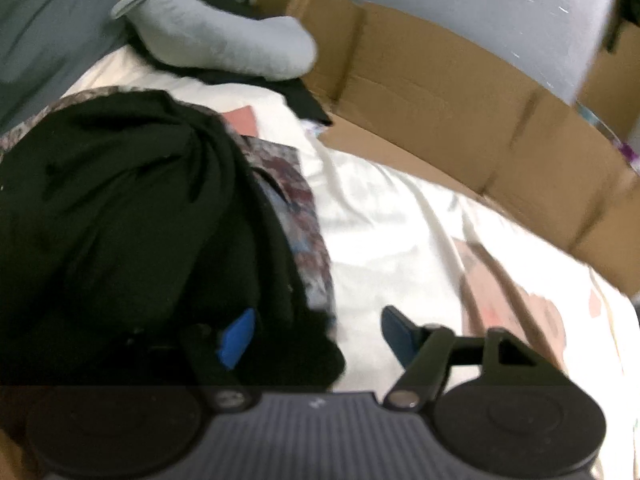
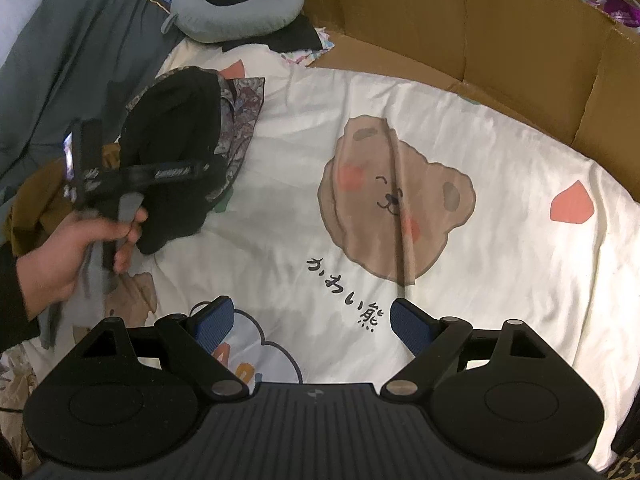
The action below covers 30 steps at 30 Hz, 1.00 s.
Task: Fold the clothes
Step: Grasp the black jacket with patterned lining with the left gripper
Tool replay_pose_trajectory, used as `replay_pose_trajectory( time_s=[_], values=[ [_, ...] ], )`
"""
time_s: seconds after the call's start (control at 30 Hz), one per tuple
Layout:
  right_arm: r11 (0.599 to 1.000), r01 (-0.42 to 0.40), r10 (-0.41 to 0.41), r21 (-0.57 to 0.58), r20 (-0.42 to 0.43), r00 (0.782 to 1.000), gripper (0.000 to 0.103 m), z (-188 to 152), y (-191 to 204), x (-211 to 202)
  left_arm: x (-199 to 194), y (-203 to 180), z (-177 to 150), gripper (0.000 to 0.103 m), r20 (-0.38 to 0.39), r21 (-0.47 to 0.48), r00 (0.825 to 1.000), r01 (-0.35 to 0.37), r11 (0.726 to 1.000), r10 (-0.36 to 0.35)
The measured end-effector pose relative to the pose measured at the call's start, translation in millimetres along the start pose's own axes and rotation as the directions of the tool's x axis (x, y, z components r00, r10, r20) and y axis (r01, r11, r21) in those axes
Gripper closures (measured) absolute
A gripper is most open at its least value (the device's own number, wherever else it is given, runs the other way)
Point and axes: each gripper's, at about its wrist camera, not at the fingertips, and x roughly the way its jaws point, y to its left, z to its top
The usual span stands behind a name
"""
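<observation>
Both sets of jaws stand apart w/ nothing clamped. On our right gripper (image 2: 308, 326) the blue pads (image 2: 412, 326) hang over bare white bedsheet (image 2: 500, 208), just short of the printed brown bear (image 2: 396, 200) and a raised crease running down thru it. Our left gripper (image 1: 316, 336) is at the near edge of the black garment (image 1: 120, 216): its left pad (image 1: 236, 338) sits vs. the dark cloth, right pad over sheet; can't tell if cloth is btwn them. In the right wrist view our left hand (image 2: 68, 252) grips that tool beside the black heap, which lies on a patterned garment (image 2: 240, 120) toward the sheet's left side. Further out: grey neck pillow (image 2: 236, 4), brown cardboard wall (image 2: 460, 20) behind, grey blanket (image 2: 72, 52) at left.
</observation>
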Motion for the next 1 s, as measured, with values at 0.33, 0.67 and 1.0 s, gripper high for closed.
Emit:
replay_pose_trajectory(
  time_s=[0.33, 0.67, 1.0],
  values=[
    [1.000, 0.005, -0.005, 0.024, -0.007, 1.000, 0.014, -2.2, -4.8, 0.4, 21.3, 20.9, 18.6, 0.077, -0.055, -0.143, 0.998, -0.045, 0.989, 0.037],
    [0.998, -0.032, 0.032, 0.052, -0.006, 0.999, 0.014, -2.3, -5.9, 5.0, -27.4, 36.1, 16.3, 0.099, -0.015, -0.196, 0.998, 0.062, 0.979, -0.066],
    [0.991, -0.116, 0.115, 0.063, 0.014, 0.993, 0.014, -1.2, 9.1, 13.1, -109.4, 50.5, -1.6, 0.099, 0.052, -0.221, 0.996, 0.083, 0.972, -0.073]
  ],
)
